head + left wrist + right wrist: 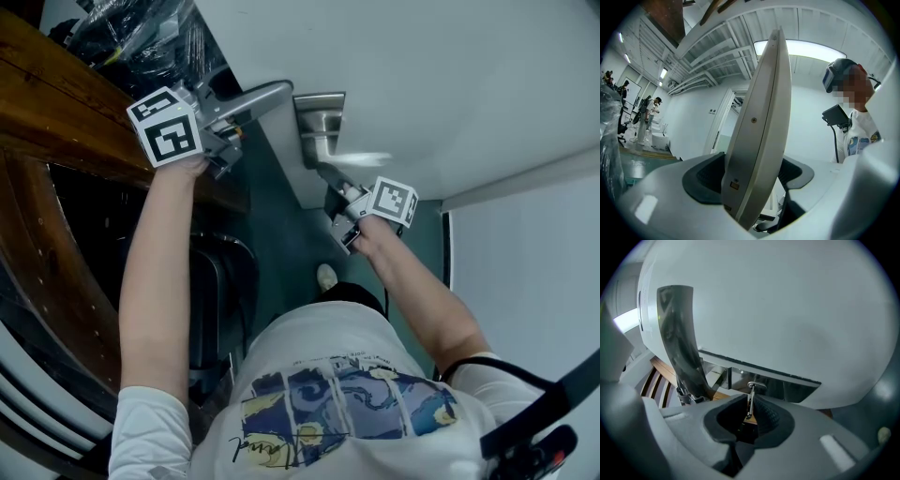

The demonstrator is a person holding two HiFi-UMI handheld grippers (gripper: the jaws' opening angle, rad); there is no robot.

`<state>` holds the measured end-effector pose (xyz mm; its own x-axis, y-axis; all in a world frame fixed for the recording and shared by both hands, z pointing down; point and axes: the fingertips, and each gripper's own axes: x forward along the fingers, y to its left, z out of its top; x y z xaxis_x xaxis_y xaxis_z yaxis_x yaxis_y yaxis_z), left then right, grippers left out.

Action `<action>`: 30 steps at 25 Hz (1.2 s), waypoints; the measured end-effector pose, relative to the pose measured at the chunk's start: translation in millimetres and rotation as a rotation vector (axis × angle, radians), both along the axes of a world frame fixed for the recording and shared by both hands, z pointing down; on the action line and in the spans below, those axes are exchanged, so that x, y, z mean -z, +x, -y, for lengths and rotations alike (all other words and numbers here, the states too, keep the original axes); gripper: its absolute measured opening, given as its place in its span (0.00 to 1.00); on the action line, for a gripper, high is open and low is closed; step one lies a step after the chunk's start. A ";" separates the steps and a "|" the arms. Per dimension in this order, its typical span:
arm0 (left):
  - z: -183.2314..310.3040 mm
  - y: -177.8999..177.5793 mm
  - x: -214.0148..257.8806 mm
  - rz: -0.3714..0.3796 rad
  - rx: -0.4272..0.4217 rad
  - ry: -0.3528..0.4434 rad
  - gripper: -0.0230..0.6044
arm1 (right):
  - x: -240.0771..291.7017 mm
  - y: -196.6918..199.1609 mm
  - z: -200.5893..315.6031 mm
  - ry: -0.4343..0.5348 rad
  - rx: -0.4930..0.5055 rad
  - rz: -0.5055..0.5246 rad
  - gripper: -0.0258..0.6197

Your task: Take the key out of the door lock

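Head view: left gripper (225, 131) is up at the edge of the white door (422, 84), right beside the tip of the outer lever (255, 97). Right gripper (337, 202) sits just below the near lever (323, 131), nose against the door face. The key (750, 401) is too small to pick out from here. Left gripper view: jaws are spread to door thickness and clamped on the door edge, which stands up between the two dark pads (705, 180). There's a screw and a small slot in that edge, and a person (855, 131) is off to the right. Right gripper view: the key sits dead centre in the seam between the pads and they're closed on its near end. It shows edge-on as a thin metal strip. Its long axis runs along the gripper's line of sight, leaning slightly right toward the far end. That far end points away from the camera and meets the steel lock plate (783, 387) on the door, so the key is seated in the lock. The near lever shows as a dark curved bar left of the key, apart from it.
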<state>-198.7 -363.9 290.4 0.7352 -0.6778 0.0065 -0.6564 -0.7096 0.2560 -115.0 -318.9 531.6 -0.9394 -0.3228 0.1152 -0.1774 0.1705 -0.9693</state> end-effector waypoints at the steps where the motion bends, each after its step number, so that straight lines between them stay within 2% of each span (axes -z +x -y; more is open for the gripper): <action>1: -0.1 0.0 0.5 -0.002 0.001 0.002 0.59 | 0.4 0.1 0.4 -0.011 -0.005 0.009 0.10; 21: -1.1 0.1 1.6 0.003 0.012 -0.004 0.59 | 3.5 5.3 -1.2 -0.151 -0.105 0.093 0.08; 30: -3.6 1.3 4.3 -0.025 0.027 -0.004 0.58 | -0.5 30.6 -36.2 -0.179 -0.132 0.091 0.08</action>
